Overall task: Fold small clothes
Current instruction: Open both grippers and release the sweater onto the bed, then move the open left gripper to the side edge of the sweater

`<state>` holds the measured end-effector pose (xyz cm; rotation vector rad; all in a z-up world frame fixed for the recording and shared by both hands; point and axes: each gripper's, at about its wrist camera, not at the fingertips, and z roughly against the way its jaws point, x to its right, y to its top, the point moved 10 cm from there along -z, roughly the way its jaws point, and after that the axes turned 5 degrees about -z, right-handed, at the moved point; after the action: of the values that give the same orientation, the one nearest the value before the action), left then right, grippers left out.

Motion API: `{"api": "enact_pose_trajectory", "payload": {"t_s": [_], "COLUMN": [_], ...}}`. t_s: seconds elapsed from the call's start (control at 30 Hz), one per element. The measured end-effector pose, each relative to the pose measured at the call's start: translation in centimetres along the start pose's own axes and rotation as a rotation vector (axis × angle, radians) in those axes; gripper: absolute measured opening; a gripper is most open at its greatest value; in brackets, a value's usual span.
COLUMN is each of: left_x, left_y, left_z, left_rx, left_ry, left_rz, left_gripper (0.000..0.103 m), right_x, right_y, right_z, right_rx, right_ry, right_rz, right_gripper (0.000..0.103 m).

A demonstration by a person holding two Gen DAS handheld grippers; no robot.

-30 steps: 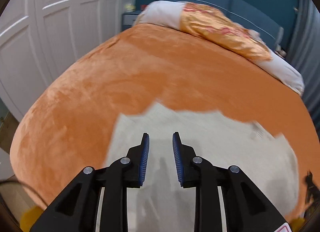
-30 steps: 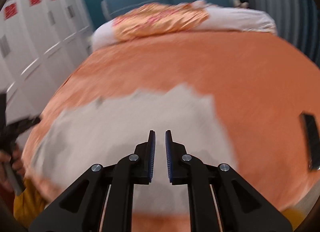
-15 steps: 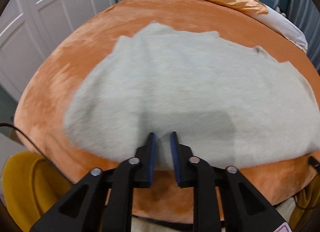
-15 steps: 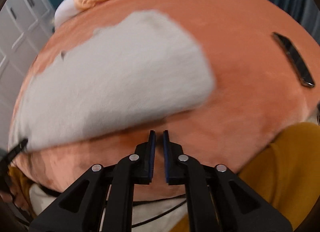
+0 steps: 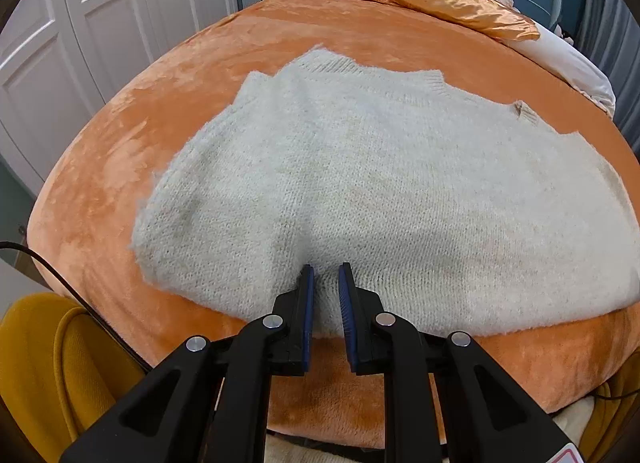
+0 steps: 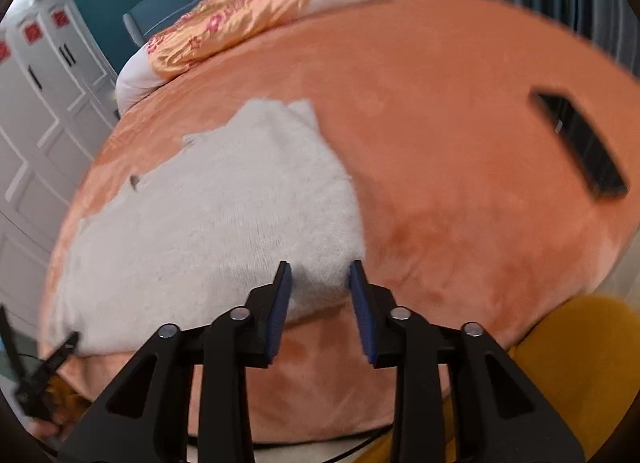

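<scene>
Left gripper [image 5: 324,277] pinches the sweater [image 5: 380,191] hem at 6 o'clock. Right gripper [image 6: 320,275] is opening over its corner, nothing clamped. We risk uneven lift, or snagging the blanket [image 5: 120,151]. Sweater's flat on the bed.

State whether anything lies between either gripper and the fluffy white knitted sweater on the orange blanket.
Nothing visible does. The left gripper is already at the fluffy white knitted sweater's near hem; the right gripper, opening, frames its corner.
</scene>
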<state>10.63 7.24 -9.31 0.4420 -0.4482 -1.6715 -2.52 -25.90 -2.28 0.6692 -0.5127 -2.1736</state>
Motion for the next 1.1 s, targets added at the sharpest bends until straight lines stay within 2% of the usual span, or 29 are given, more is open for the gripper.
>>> {"api": "enact_pose_trajectory", "payload": {"t_s": [0.07,0.13,0.17,0.23,0.3,0.37,0.47,0.53,0.67,0.77,0.83,0.9,1.0,1.1], "left_x": [0.0,0.0,0.0,0.1,0.2,0.1,-0.1,-0.1,-0.3,-2.1,-4.7,-6.7,-8.9,-9.8], "left_y": [0.0,-0.1,0.0,0.0,0.0,-0.1,-0.1,-0.1,0.4,0.9,1.3,1.6,1.6,0.8], "left_z": [0.0,-0.1,-0.1,-0.1,-0.1,0.0,0.3,0.4,1.7,3.1,4.1,4.7,4.0,2.8], "left_rx": [0.003,0.005,0.005,0.006,0.007,0.009,0.015,0.019,0.059,0.087,0.107,0.125,0.102,0.056], "left_ry": [0.000,0.006,0.009,0.021,0.028,0.021,0.000,-0.008,-0.020,-0.014,0.022,0.045,0.050,0.020], "left_rz": [0.001,-0.001,-0.004,-0.011,-0.018,-0.014,0.002,0.012,0.034,0.083,0.141,0.192,0.265,0.322], "left_gripper": [0.017,0.017,0.017,0.017,0.017,0.017,0.017,0.017,0.017,0.020,0.025,0.029,0.034,0.036], "right_x": [-0.7,-2.0,-3.5,-5.2,-5.8,-5.4,-6.8,-9.1,-13.1,-14.3,-15.5,-16.9,-19.7,-20.6], "right_y": [0.3,0.4,0.1,-1.3,-3.7,-5.6,-4.0,-3.7,-6.8,-9.7,-10.2,-9.5,-8.0,-9.4], "right_z": [1.9,3.2,3.1,2.4,-0.7,-3.1,-0.8,0.8,-0.2,-1.4,-0.7,0.6,0.8,-1.9], "right_rx": [0.080,0.123,0.108,0.070,-0.056,-0.178,-0.093,-0.049,-0.092,-0.161,-0.153,-0.104,-0.051,-0.111], "right_ry": [-0.002,0.025,0.060,0.078,0.022,-0.016,0.020,0.076,0.120,0.114,0.129,0.157,0.172,0.162], "right_rz": [0.035,0.071,0.096,0.154,0.219,0.202,0.190,0.214,0.336,0.397,0.418,0.441,0.467,0.457], "right_gripper": [0.028,0.028,0.028,0.028,0.028,0.026,0.026,0.026,0.026,0.026,0.026,0.026,0.026,0.026]}}
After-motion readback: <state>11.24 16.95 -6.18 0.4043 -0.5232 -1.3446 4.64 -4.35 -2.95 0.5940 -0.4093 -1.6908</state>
